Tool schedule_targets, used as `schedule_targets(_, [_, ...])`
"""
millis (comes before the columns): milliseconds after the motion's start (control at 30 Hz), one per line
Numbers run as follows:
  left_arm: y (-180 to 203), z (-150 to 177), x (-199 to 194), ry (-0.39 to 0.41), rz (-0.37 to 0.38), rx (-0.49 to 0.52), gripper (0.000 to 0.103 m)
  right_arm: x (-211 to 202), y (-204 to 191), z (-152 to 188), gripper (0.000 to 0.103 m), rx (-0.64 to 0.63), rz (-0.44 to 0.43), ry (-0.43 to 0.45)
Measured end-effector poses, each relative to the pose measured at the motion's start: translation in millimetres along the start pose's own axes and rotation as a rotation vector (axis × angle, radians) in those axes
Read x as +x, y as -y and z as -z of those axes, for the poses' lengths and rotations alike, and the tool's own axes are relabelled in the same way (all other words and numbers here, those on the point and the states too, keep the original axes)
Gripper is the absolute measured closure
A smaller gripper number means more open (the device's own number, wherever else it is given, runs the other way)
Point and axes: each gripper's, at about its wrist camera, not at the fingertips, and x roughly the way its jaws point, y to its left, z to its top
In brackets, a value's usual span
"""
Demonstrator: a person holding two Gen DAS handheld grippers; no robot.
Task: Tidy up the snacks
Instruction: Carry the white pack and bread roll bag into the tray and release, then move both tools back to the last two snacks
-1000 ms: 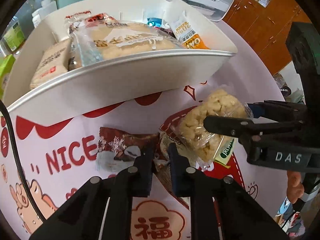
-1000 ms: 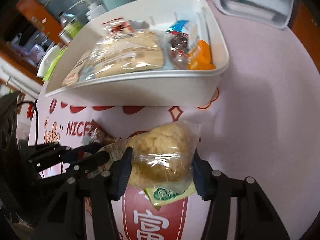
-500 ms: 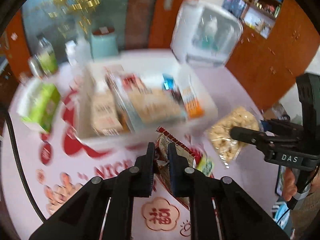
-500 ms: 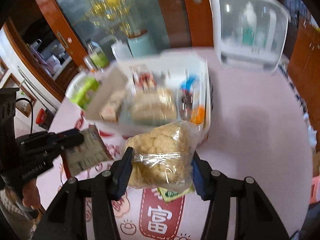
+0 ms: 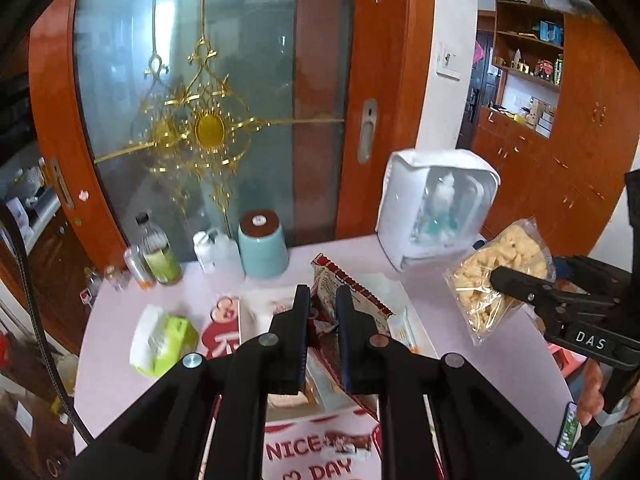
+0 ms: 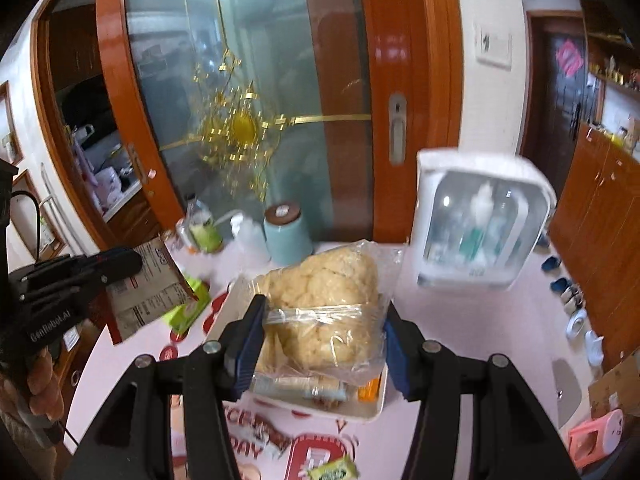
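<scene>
Left gripper (image 5: 322, 312) pinches a red-edged packet (image 5: 348, 292); right gripper (image 6: 324, 336) clamps a puffed-snack bag (image 6: 324, 300), hiding much of the tray (image 6: 376, 404).

Both wrist cameras look steeply down from high above the pink table (image 5: 360, 248), sharing the glass door (image 6: 248, 92).

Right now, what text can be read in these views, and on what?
"DAS": right gripper body.
"GenRobot.AI": left gripper body.
"NICE", "DAY": table mat.
Red packet in the left fingers: print too blurred.
Puffed-snack bag: no readable text.
Green box: unreadable.
</scene>
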Motion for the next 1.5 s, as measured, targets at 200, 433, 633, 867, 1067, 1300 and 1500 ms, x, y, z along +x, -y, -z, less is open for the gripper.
schedule_targets(200, [-3.3, -17.2, 34.1, -0.023, -0.014, -0.016, 0.092, 29.5, -1.0, -21.1, 0.048, 0.030, 0.037, 0.000])
schedule_targets(433, [-9.4, -13.0, 84.4, -0.074, -0.053, -0.023, 0.090, 81.9, -2.1, -22.5, 0.043, 0.066, 0.041, -0.073])
schedule_targets(633, [-17.8, -4.6, 101.6, -0.073, -0.102, -0.033, 0.014, 102.7, -4.8, -15.9, 0.021, 0.076, 0.045, -0.091])
schedule_targets(867, [-20.1, 3.9, 100.1, -0.077, -0.097, -0.015, 0.014, 103.6, -5.1, -1.0, 0.021, 0.067, 0.035, -0.120])
schedule_targets(1067, [-12.5, 15.2, 95.1, -0.099, -0.096, -0.002, 0.014, 95.6, -2.8, 13.7, 0.021, 0.059, 0.040, -0.144])
schedule_targets(1300, [-1.4, 34.4, 85.2, -0.130, -0.078, -0.002, 0.014, 77.3, 2.5, 34.9, 0.021, 0.045, 0.053, -0.158])
schedule_targets(1500, [7.5, 54.7, 72.7, -0.153, -0.051, -0.008, 0.014, 61.6, 6.7, 61.6, 0.021, 0.013, 0.064, -0.176])
